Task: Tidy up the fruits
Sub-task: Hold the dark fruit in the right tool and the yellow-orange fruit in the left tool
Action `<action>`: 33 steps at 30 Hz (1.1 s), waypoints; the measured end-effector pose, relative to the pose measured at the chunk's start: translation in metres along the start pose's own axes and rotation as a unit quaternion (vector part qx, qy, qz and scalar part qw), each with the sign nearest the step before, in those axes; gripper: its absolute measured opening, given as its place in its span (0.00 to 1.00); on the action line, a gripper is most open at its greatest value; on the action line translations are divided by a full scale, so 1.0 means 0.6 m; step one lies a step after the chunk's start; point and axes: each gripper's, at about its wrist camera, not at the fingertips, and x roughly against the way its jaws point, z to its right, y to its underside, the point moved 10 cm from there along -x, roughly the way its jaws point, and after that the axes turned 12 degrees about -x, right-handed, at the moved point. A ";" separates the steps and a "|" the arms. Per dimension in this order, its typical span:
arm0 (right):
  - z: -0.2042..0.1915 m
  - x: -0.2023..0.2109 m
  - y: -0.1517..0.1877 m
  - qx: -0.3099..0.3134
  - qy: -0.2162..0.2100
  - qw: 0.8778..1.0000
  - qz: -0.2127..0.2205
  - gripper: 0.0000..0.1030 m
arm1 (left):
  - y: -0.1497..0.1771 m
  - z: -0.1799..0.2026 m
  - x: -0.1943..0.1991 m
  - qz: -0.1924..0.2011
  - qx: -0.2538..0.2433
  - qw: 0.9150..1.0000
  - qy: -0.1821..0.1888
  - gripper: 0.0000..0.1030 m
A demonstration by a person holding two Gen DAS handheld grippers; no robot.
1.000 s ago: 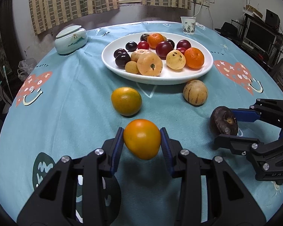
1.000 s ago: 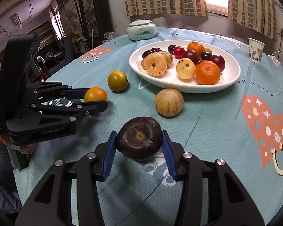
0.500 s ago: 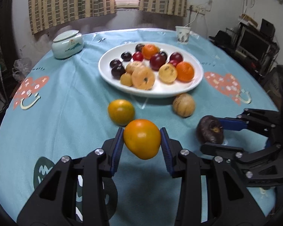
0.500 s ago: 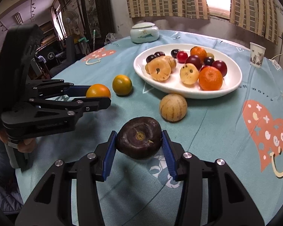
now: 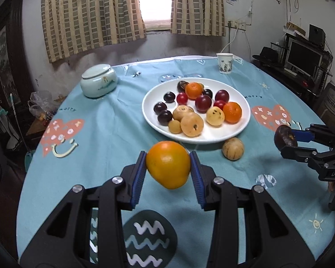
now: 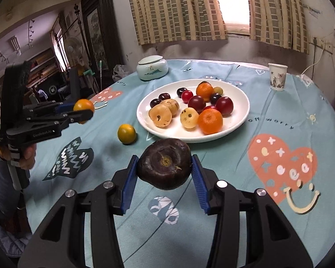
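My left gripper (image 5: 168, 170) is shut on an orange fruit (image 5: 168, 164) and holds it well above the cloth, in front of the white plate (image 5: 214, 135). It also shows in the right wrist view (image 6: 83, 111). My right gripper (image 6: 165, 167) is shut on a dark purple fruit (image 6: 164, 163), raised above the cloth; it also shows in the left wrist view (image 5: 285, 136). The plate (image 6: 236, 125) holds several plums, oranges and tan fruits. A tan round fruit (image 5: 233, 149) and a yellow-orange fruit (image 6: 126, 133) lie on the cloth before the plate.
The round table has a blue patterned cloth (image 5: 105, 134). A pale lidded ceramic jar (image 5: 99, 84) stands at the back left, a paper cup (image 5: 224, 63) at the back right. A wall with curtains is behind; a monitor and shelves stand to the right.
Both grippers have risen with their fruits, so the table looks farther below. In the left wrist view the held orange now hides the yellow-orange fruit on the cloth.
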 end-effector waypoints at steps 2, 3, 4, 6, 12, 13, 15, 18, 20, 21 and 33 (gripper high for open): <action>-0.005 -0.002 0.012 0.001 -0.001 1.000 -0.007 0.46 | 0.009 0.010 -0.001 -0.007 -0.003 1.000 0.004 0.38; -0.009 -0.002 0.017 0.000 -0.004 1.000 -0.009 0.46 | 0.012 0.013 0.000 -0.008 -0.003 1.000 0.004 0.38; -0.013 -0.002 0.021 -0.001 -0.006 1.000 -0.011 0.46 | 0.014 0.016 0.001 -0.008 -0.003 1.000 0.004 0.38; -0.021 -0.002 0.029 -0.001 -0.009 1.000 -0.014 0.46 | 0.019 0.022 0.005 -0.008 -0.001 1.000 0.007 0.38; -0.046 0.001 0.042 0.006 -0.011 1.000 -0.019 0.46 | 0.023 0.027 0.018 -0.006 -0.007 1.000 -0.004 0.38; -0.050 0.002 0.044 0.006 -0.012 1.000 -0.019 0.46 | 0.023 0.027 0.020 -0.006 -0.006 1.000 -0.004 0.38; -0.055 0.002 0.049 0.008 -0.013 1.000 -0.022 0.46 | 0.025 0.028 0.024 -0.005 -0.007 1.000 -0.003 0.38; -0.062 0.001 0.055 0.011 -0.014 1.000 -0.026 0.46 | 0.026 0.029 0.027 -0.007 -0.008 1.000 -0.004 0.38; -0.065 0.000 0.056 0.012 -0.013 0.999 -0.027 0.46 | 0.026 0.030 0.028 -0.007 -0.008 1.000 -0.004 0.38; -0.067 0.000 0.056 0.012 -0.013 0.999 -0.028 0.46 | 0.026 0.030 0.028 -0.007 -0.007 1.000 -0.003 0.38; -0.077 -0.010 0.057 0.017 -0.014 0.999 -0.034 0.46 | 0.030 0.027 0.029 -0.007 -0.008 1.000 -0.008 0.38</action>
